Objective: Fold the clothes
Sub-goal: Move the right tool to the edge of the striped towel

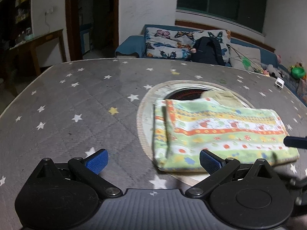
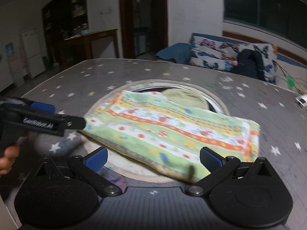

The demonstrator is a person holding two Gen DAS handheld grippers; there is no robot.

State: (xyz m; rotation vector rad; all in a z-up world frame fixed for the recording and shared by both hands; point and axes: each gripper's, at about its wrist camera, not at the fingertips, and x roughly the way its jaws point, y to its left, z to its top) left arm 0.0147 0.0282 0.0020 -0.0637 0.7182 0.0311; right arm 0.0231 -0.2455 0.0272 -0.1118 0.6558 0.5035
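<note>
A folded cloth [image 1: 220, 130] with green, orange and white printed stripes lies flat on the star-patterned table, over a round inset. It also shows in the right wrist view [image 2: 172, 130]. My left gripper [image 1: 153, 162] is open and empty, just short of the cloth's near left corner. My right gripper [image 2: 153, 159] is open and empty, over the cloth's near edge. The left gripper's body [image 2: 38, 122] shows from the side at the cloth's left end. A dull green cloth [image 2: 184, 97] lies behind the folded one.
The grey table [image 1: 76, 99] has a round inset with a ribbed rim [image 1: 142, 115]. A small white box [image 1: 279, 82] sits near the table's far right edge. A blue sofa with a butterfly cushion [image 1: 172, 42] and a dark backpack [image 1: 207, 49] stands behind the table.
</note>
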